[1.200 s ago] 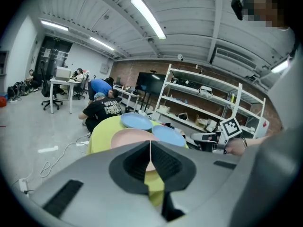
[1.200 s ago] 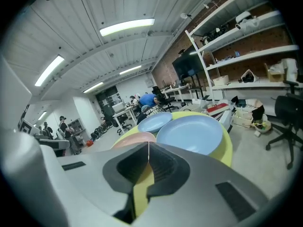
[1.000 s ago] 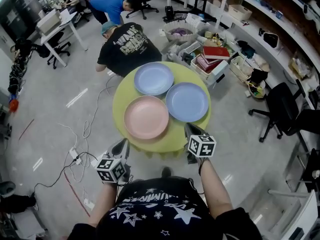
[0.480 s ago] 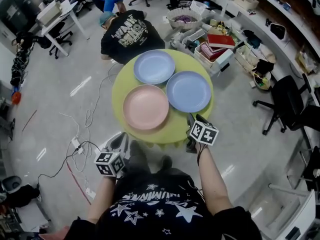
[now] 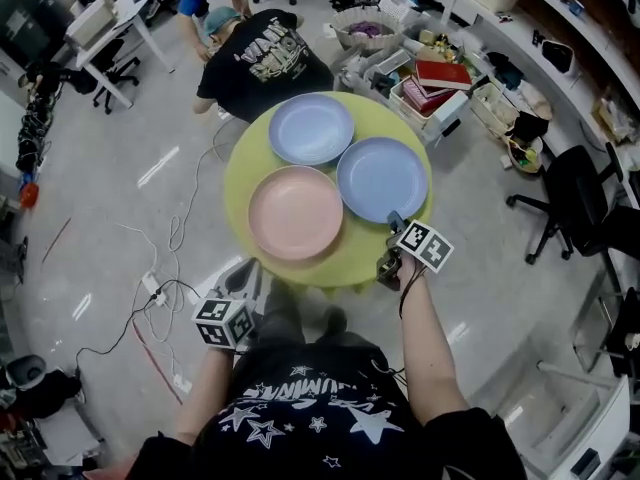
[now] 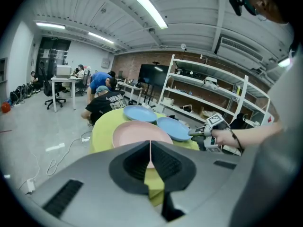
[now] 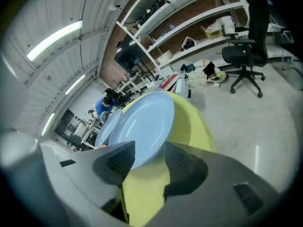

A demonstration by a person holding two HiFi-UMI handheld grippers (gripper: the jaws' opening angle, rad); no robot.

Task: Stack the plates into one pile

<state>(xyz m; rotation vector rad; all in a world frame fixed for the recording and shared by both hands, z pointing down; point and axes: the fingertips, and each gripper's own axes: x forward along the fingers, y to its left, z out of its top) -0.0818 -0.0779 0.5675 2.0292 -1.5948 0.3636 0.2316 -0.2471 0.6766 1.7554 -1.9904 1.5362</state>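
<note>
Three plates lie side by side on a round yellow-green table [image 5: 362, 255]: a pink plate [image 5: 296, 212] nearest, one blue plate [image 5: 382, 178] to its right, another blue plate [image 5: 311, 128] at the far side. My right gripper [image 5: 393, 224] is at the near rim of the right blue plate [image 7: 144, 124]. Its jaws [image 7: 149, 157] are opening, and the rim lies in the gap without the pads pressing on it. My left gripper [image 5: 244, 274] hangs off the table's near left edge. Its jaws [image 6: 150, 148] are shut and empty, pointing at the pink plate [image 6: 137, 132].
A person in a black shirt [image 5: 262, 58] crouches right behind the table. Crates with books [image 5: 430, 83] and clutter stand at the back right. An office chair [image 5: 575, 203] is to the right. Cables and a power strip [image 5: 150, 293] lie on the floor at the left.
My right gripper has moved forward over the table's edge, up to the right blue plate. The left gripper has stayed low beside the table. The plates have not moved.
</note>
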